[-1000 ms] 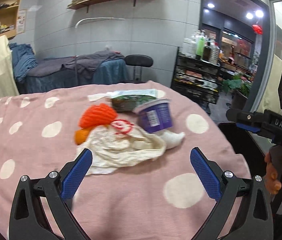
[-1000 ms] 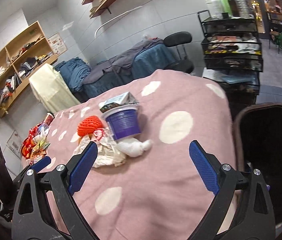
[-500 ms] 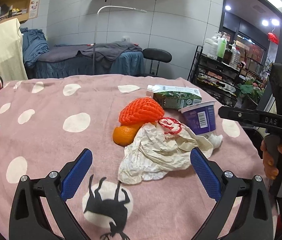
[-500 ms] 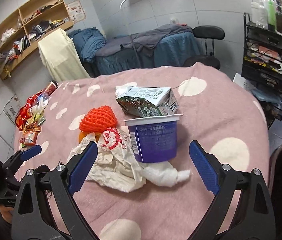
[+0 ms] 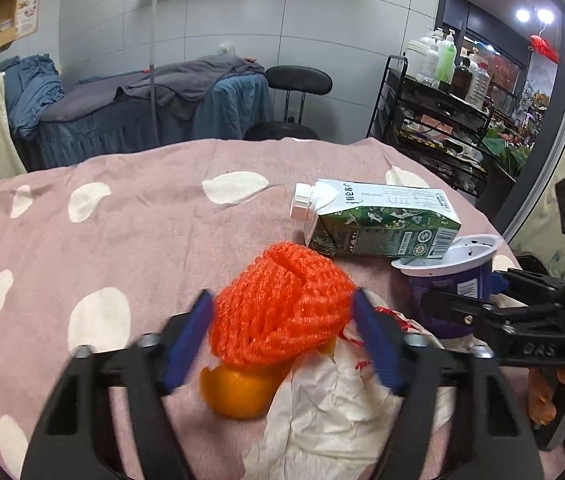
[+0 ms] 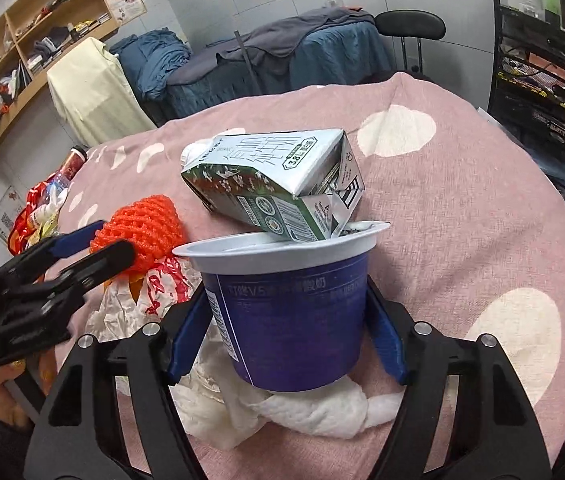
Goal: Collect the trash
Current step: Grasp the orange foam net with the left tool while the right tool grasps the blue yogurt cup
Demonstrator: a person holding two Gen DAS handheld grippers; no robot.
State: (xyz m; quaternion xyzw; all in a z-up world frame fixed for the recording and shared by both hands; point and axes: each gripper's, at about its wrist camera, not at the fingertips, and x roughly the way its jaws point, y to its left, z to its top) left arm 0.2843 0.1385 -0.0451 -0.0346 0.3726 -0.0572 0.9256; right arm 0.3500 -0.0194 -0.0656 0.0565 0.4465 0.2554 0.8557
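A pile of trash lies on the pink polka-dot tablecloth (image 5: pixel 122 216). My left gripper (image 5: pixel 282 340) has its blue pads on both sides of an orange foam net (image 5: pixel 282 312), which sits on an orange (image 5: pixel 238 394). My right gripper (image 6: pixel 288 340) has its pads against both sides of a purple yogurt cup (image 6: pixel 290 312). A green milk carton (image 6: pixel 278 184) lies on its side and rests on the cup's rim. Crumpled white paper (image 5: pixel 330 420) and a tissue (image 6: pixel 294 412) lie under the pile.
Snack packets and a bottle (image 6: pixel 46 208) lie at the table's far left. A black rolling cart with bottles (image 5: pixel 442 108) stands to the right, beyond the table. A massage bed (image 5: pixel 154 112) and a stool (image 5: pixel 294 96) stand behind the table.
Both grippers moved forward and narrowed. The left one came around the orange foam net. The right one came around the purple yogurt cup.
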